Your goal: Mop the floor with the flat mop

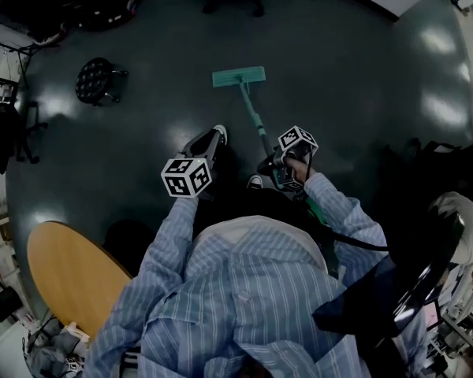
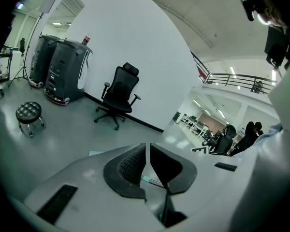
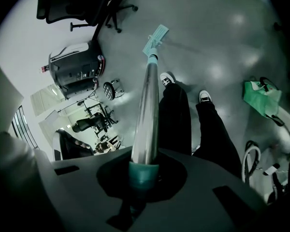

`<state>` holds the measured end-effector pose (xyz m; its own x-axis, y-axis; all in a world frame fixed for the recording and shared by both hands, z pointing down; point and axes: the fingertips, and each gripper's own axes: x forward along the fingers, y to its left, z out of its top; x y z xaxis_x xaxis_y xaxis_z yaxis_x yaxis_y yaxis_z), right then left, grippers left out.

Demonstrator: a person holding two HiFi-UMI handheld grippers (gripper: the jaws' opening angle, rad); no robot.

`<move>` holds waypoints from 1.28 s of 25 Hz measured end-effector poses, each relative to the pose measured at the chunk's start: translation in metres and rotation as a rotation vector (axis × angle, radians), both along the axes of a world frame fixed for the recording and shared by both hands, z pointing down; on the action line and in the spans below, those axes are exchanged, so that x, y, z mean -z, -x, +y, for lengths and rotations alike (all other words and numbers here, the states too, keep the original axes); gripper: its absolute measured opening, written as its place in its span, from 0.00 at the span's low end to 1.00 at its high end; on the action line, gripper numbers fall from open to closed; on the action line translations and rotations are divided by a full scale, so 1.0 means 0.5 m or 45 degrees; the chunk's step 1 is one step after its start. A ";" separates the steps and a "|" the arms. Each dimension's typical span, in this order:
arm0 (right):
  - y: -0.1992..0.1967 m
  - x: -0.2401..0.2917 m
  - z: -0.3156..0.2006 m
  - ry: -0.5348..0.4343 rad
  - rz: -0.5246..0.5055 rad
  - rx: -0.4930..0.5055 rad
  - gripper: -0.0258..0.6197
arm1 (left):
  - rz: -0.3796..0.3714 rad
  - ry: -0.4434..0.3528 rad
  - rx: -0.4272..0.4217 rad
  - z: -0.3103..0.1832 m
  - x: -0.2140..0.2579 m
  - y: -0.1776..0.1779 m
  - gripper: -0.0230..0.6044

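The flat mop has a teal head (image 1: 238, 76) lying flat on the dark floor ahead of the person's shoes. Its handle (image 1: 256, 120) slopes back to my right gripper (image 1: 274, 164), which is shut on it. In the right gripper view the metal handle (image 3: 147, 105) rises from my right gripper (image 3: 145, 170) toward the mop head (image 3: 155, 36). My left gripper (image 1: 200, 148) hangs left of the handle, apart from it. In its own view, my left gripper (image 2: 147, 161) is shut and holds nothing. A short piece of handle (image 2: 151, 180) shows below it.
A black round stool (image 1: 97, 79) stands on the floor at the far left. A round wooden table (image 1: 67, 274) is at the near left. An office chair (image 2: 118, 93) and grey machines (image 2: 63, 69) stand along the white wall. A green bag (image 3: 261, 96) lies beside the person's legs.
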<state>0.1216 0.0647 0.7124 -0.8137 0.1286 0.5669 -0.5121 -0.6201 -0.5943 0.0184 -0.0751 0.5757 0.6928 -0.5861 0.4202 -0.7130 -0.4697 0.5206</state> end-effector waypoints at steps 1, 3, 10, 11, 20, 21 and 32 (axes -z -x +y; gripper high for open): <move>-0.011 -0.002 0.025 0.003 0.003 0.016 0.06 | 0.000 0.002 0.012 0.019 -0.003 -0.003 0.09; -0.029 -0.002 0.068 -0.002 0.017 0.055 0.06 | 0.000 0.008 0.029 0.054 -0.009 -0.009 0.09; -0.053 0.018 0.188 0.008 0.026 0.120 0.06 | 0.003 -0.012 -0.001 0.126 0.002 -0.035 0.09; -0.059 0.019 0.203 0.009 0.024 0.128 0.06 | 0.002 -0.018 -0.004 0.133 0.004 -0.040 0.09; -0.136 0.062 0.285 0.018 0.034 0.158 0.06 | -0.009 -0.026 0.021 0.184 0.020 -0.033 0.09; -0.143 0.068 0.296 0.023 0.031 0.157 0.06 | -0.009 -0.029 0.020 0.189 0.023 -0.034 0.09; -0.112 0.075 0.341 0.023 -0.031 0.028 0.06 | 0.000 -0.046 -0.015 0.229 0.039 -0.020 0.09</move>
<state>0.1774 0.2352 0.6751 -0.8242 0.1565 0.5442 -0.5109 -0.6197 -0.5957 0.0283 0.0395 0.5560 0.6996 -0.5928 0.3990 -0.7075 -0.4963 0.5032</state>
